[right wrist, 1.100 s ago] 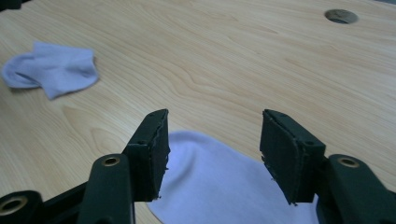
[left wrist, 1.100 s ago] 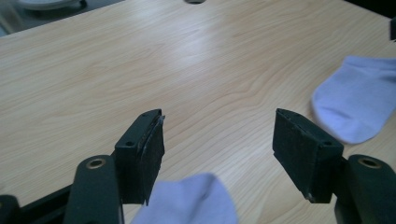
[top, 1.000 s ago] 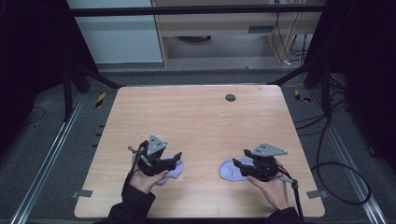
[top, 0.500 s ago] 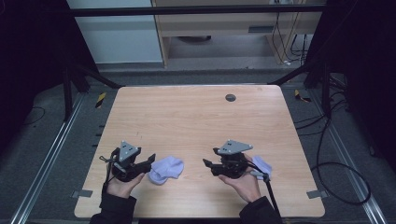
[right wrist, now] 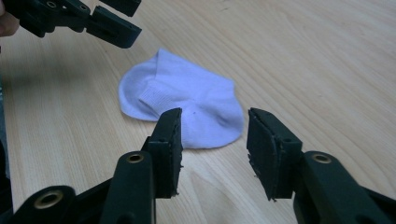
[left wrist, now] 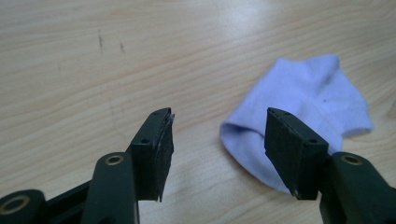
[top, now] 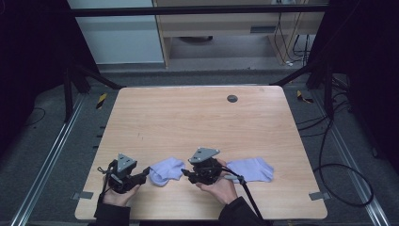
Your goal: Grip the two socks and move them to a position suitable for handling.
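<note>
Both tools flank the near sock (top: 166, 170) on the tabletop (top: 197, 122): left tool (top: 145, 173) and right tool (top: 184, 173), jaws just closing, hold nothing (second sock (top: 250, 169) lies behind the right hand).

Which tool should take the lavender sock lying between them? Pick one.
Left, likely: the left tool, jaws just closing, already has an edge of the lavender sock at its jaw gap. The right tool, jaws also closing on nothing, stops short of it.
</note>
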The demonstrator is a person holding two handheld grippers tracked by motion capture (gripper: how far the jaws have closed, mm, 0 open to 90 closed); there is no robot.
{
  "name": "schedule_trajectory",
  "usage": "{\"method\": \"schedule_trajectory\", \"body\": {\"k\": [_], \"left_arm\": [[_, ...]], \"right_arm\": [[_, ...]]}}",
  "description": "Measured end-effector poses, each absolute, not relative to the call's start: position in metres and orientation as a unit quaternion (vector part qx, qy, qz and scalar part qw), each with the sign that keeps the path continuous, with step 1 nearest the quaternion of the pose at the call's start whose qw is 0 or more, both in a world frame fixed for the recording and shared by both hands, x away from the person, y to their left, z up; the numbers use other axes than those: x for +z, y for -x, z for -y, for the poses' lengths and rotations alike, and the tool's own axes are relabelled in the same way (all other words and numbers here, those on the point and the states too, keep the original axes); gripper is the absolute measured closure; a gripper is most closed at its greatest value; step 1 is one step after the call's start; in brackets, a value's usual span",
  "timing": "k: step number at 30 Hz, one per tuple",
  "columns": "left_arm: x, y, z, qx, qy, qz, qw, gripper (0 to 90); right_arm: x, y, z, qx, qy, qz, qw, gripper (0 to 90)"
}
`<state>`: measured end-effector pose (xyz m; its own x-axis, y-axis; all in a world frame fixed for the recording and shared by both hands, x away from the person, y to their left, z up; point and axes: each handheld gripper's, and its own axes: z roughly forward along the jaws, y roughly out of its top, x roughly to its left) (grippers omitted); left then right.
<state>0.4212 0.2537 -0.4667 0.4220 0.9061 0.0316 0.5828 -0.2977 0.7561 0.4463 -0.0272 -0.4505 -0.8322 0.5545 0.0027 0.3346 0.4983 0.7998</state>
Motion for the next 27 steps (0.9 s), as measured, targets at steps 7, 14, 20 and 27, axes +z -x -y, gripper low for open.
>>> {"method": "schedule_trajectory", "body": {"k": [7, 14, 20, 27], "left_arm": [[-0.476, -0.42, -0.247, 0.215, -0.784, -0.48, 0.33, 45.4], [-0.482, -0.421, -0.241, 0.203, -0.797, -0.475, 0.314, 49.1], [-0.487, -0.423, -0.238, 0.185, -0.804, -0.476, 0.304, 56.1], [-0.488, -0.424, -0.237, 0.174, -0.809, -0.473, 0.302, 68.2]], "right_arm": [[-0.465, -0.449, 0.005, 0.408, -0.25, -0.869, 0.125, 59.3], [-0.487, -0.453, -0.01, 0.384, -0.244, -0.883, 0.117, 61.1], [-0.497, -0.454, -0.018, 0.372, -0.237, -0.89, 0.113, 63.6], [-0.498, -0.451, -0.022, 0.363, -0.235, -0.893, 0.123, 76.5]]}}
